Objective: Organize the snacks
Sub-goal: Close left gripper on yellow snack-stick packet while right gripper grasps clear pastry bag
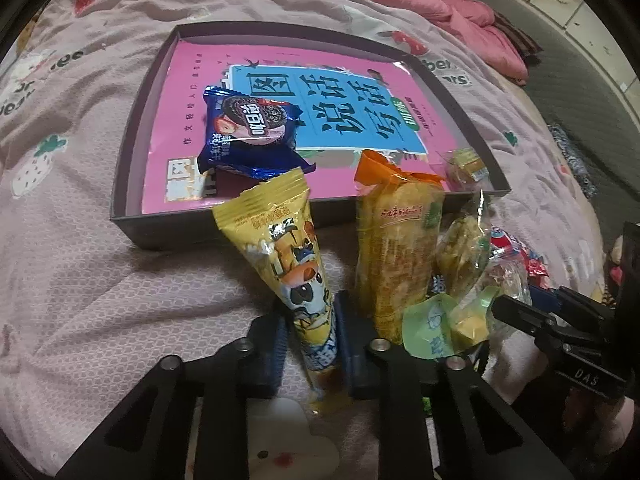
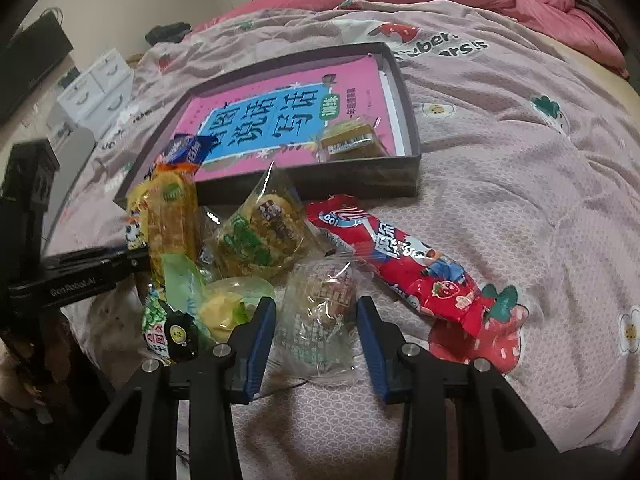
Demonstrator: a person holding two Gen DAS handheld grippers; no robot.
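Snacks are lying in a loose heap on the pink strawberry-print bedspread [image 2: 500,184], just short of a shallow dark box [image 1: 132,184] that is holding a pink and blue book [image 1: 352,108]. The left gripper [image 1: 310,344] is clamping its two blue pads on the lower end of a yellow cone-shaped packet [image 1: 280,248], whose wide crimped top is leaning toward the box's near wall. Just right of that gripper, an orange-topped pack of yellow biscuits [image 1: 396,252] is standing, with a pale green wrapper [image 1: 430,330] at its foot. Beyond the left gripper, inside the box, a blue sandwich-cookie pack [image 1: 248,128] is resting on the book, and a small yellow wrapped cake [image 1: 464,166] is sitting in the box's near right corner.

The right gripper [image 2: 316,340] is standing partly open, its fingers either side of a clear-wrapped pastry [image 2: 320,312]; whether the pads are pressing the wrapper is unclear. Right of it a red strawberry wafer packet [image 2: 404,264] is lying flat, and ahead to the left a clear bag with a round golden cake [image 2: 260,236] is resting.
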